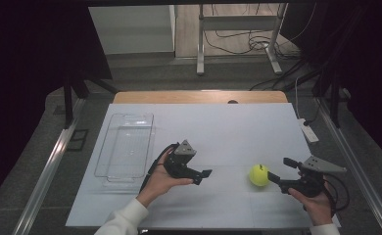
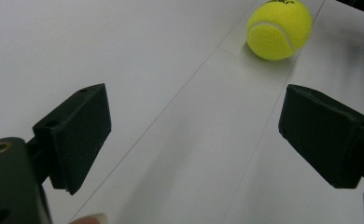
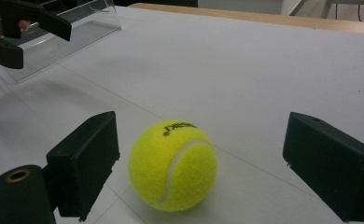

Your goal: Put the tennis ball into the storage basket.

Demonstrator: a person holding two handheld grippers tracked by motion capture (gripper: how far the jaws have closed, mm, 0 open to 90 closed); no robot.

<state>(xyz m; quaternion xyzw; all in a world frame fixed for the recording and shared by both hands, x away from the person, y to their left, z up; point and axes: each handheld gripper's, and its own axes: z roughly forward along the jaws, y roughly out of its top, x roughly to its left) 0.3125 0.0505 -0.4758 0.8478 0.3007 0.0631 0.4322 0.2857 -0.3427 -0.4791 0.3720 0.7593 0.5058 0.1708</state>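
A: Ball [image 3: 172, 164] status?

B: On the sheet [image 1: 228, 127], at three o'clock in the high view, ungripped. Right gripper [image 1: 279, 171] has jaws wide, ball just ahead of them; judged approach stage, grasp not yet made. Left gripper [image 1: 202, 176] also wide, empty, well apart. Tray [image 1: 126, 144] at nine o'clock, empty.

A: Condition?

B: Yellow felt, white seam, black lettering; round, intact.

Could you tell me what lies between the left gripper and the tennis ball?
Nothing: in the high view, bare white table separates the left gripper from the tennis ball.
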